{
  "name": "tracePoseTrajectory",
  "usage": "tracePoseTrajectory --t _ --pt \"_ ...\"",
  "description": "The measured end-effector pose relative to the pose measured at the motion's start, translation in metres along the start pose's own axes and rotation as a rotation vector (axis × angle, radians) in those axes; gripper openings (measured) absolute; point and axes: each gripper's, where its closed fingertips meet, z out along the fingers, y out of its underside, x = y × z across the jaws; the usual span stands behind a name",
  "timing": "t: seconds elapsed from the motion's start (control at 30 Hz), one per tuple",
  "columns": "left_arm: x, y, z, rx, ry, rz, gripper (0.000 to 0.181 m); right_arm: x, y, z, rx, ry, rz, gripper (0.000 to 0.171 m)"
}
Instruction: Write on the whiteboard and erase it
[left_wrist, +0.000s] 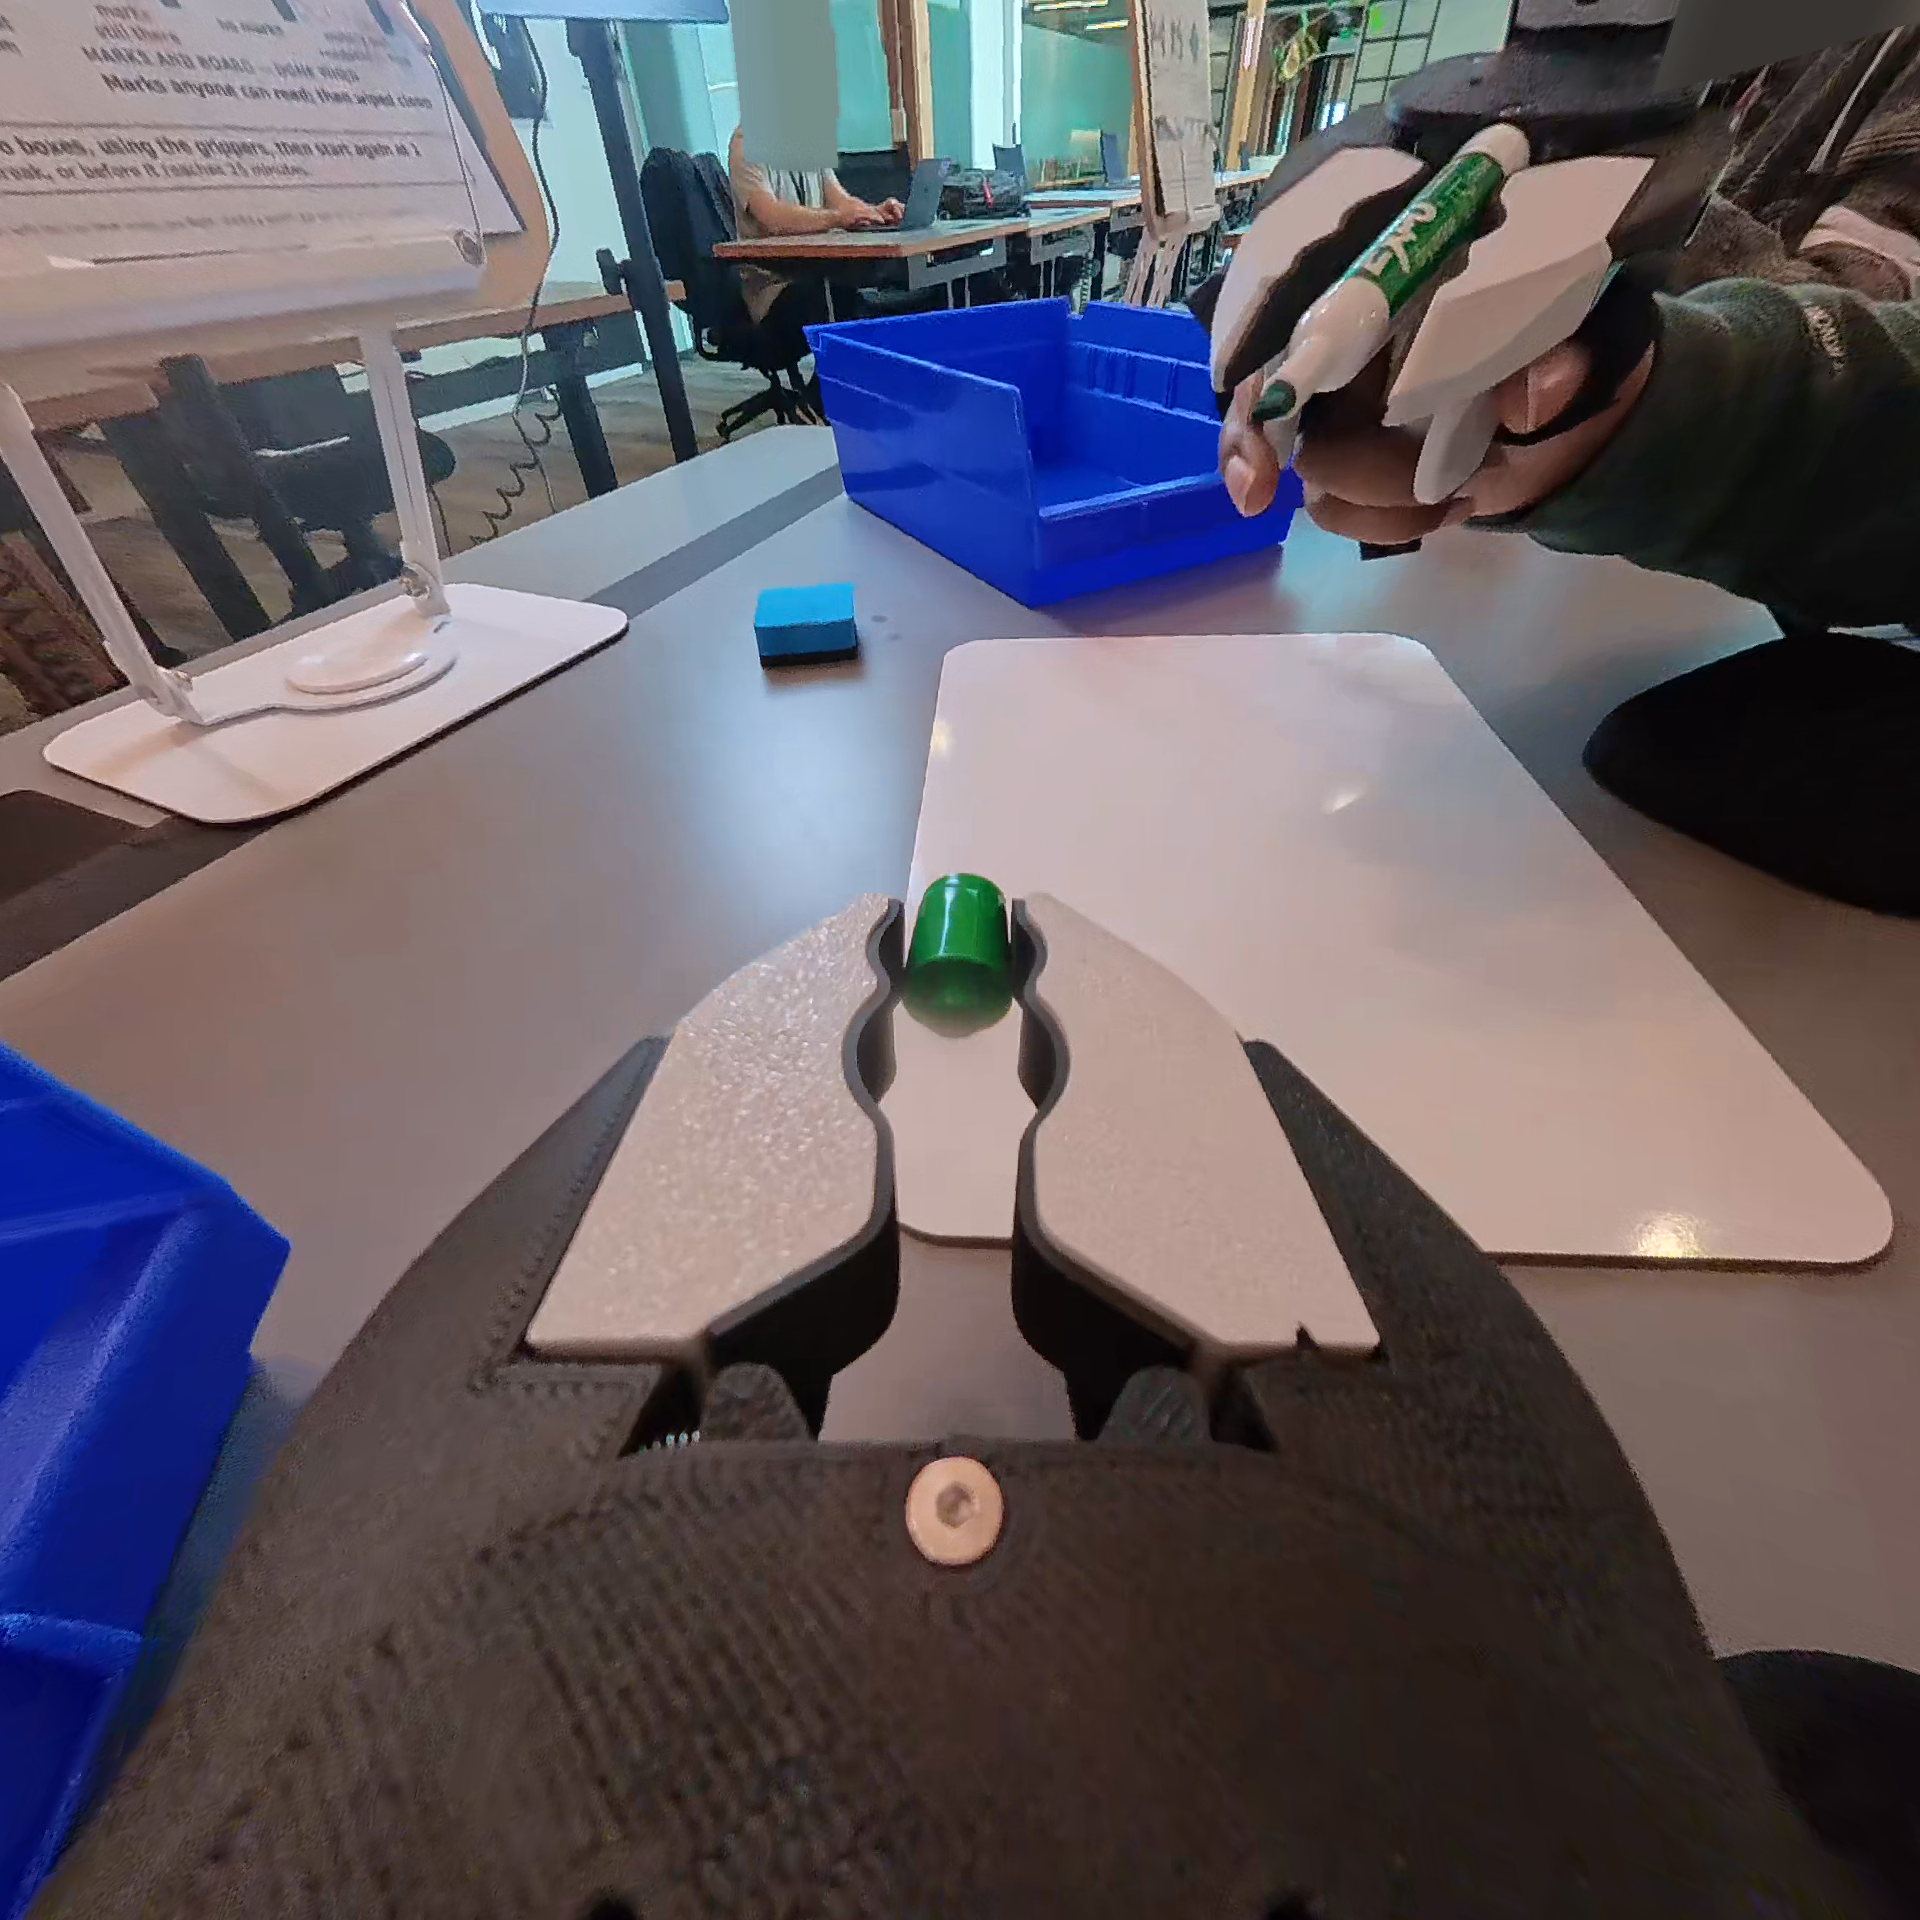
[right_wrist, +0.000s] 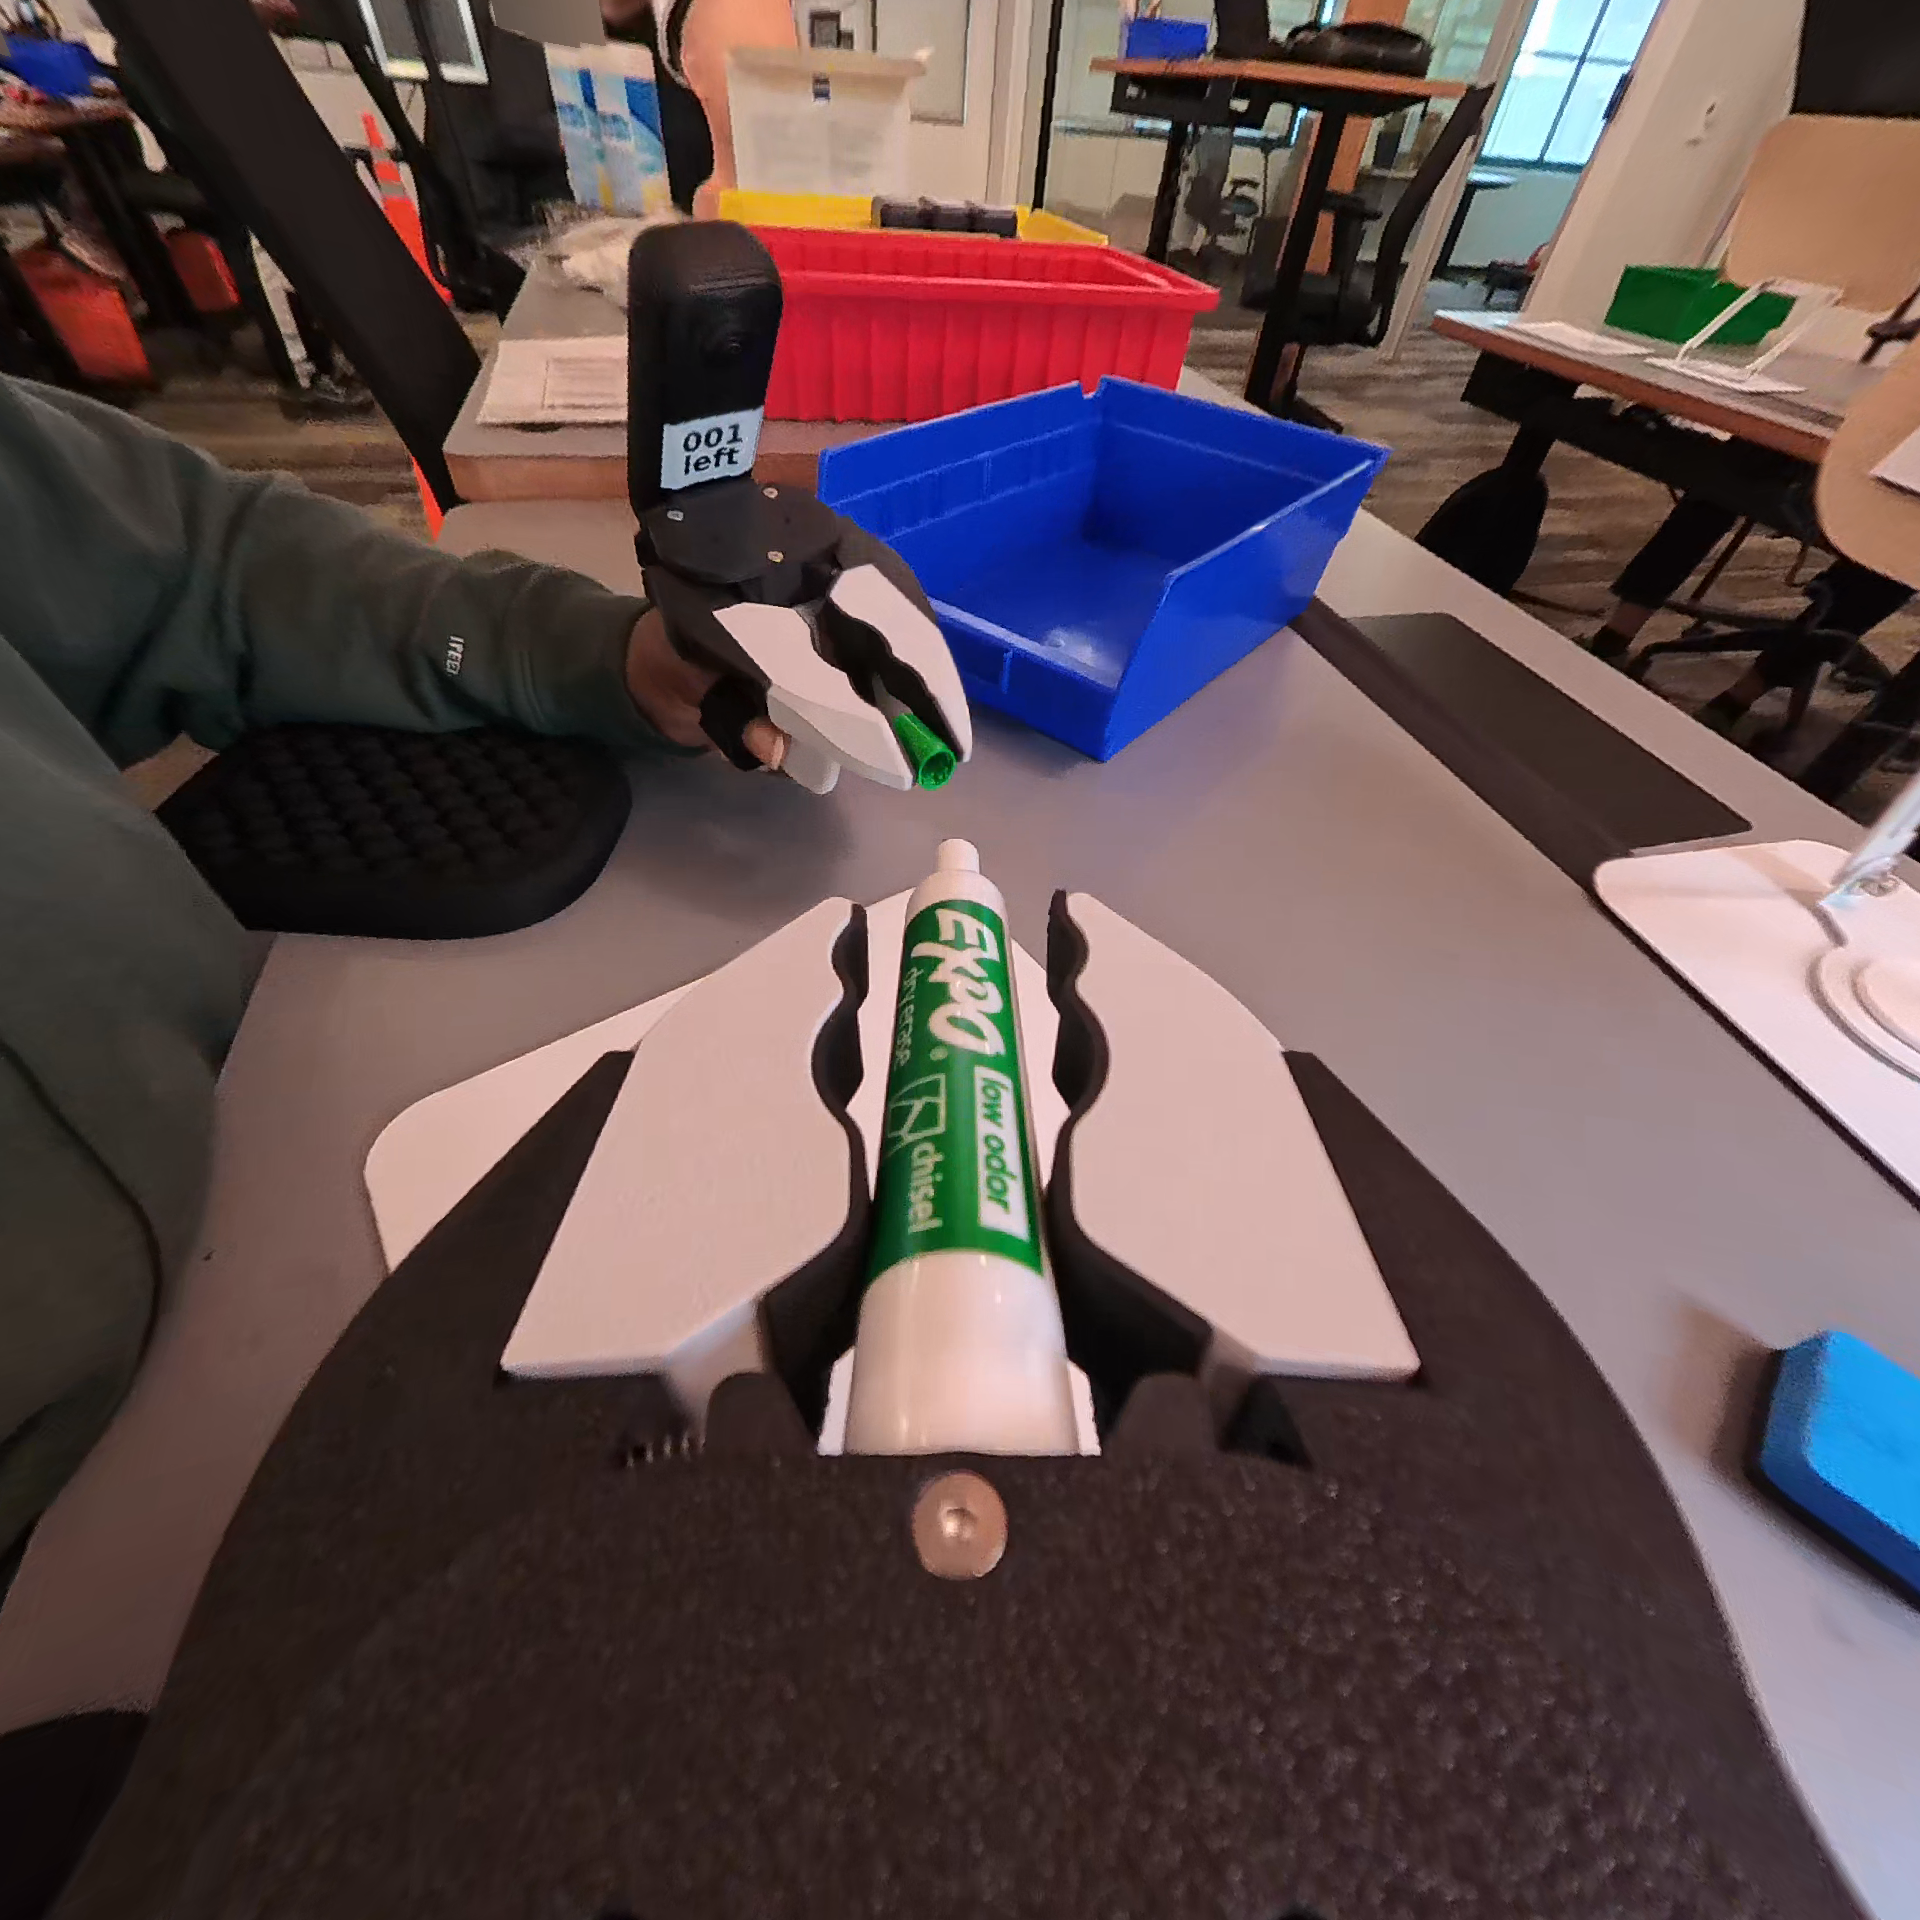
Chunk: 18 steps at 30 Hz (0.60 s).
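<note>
While the left gripper (left_wrist: 957, 940) grips the small green plastic marker cap (left_wrist: 957, 951) between its fingertips, low over the near-left part of the white rectangular whiteboard (left_wrist: 1351, 935), the right gripper (right_wrist: 956, 914) is clamped on the white-barrelled green dry-erase marker (right_wrist: 951, 1122). In the left wrist view the marker's dark green tip is bare and points down, held high beyond the far right corner of the board and well apart from the cap. The board lies flat on the grey table (left_wrist: 623, 831); no marks show on the part in view, though glare makes this uncertain. A blue foam eraser with a black base (left_wrist: 806, 623) rests on the table just beyond the board's far left corner. Behind it stands an open blue plastic bin (left_wrist: 1039, 457), with a white sheet stand (left_wrist: 332, 686) to the left.
</note>
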Motion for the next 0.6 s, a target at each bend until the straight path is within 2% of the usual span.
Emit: tracePoseTrajectory --t 0.2,0.6 --pt "-0.003 0.005 0.001 0.007 -0.003 -0.016 0.020 0.004 0.007 0.031 -0.086 -0.025 0.006 0.034" --pt "-0.008 0.000 -0.006 0.030 -0.048 -0.001 0.020 0.006 0.060 0.086 -0.396 -0.073 0.000 0.034"
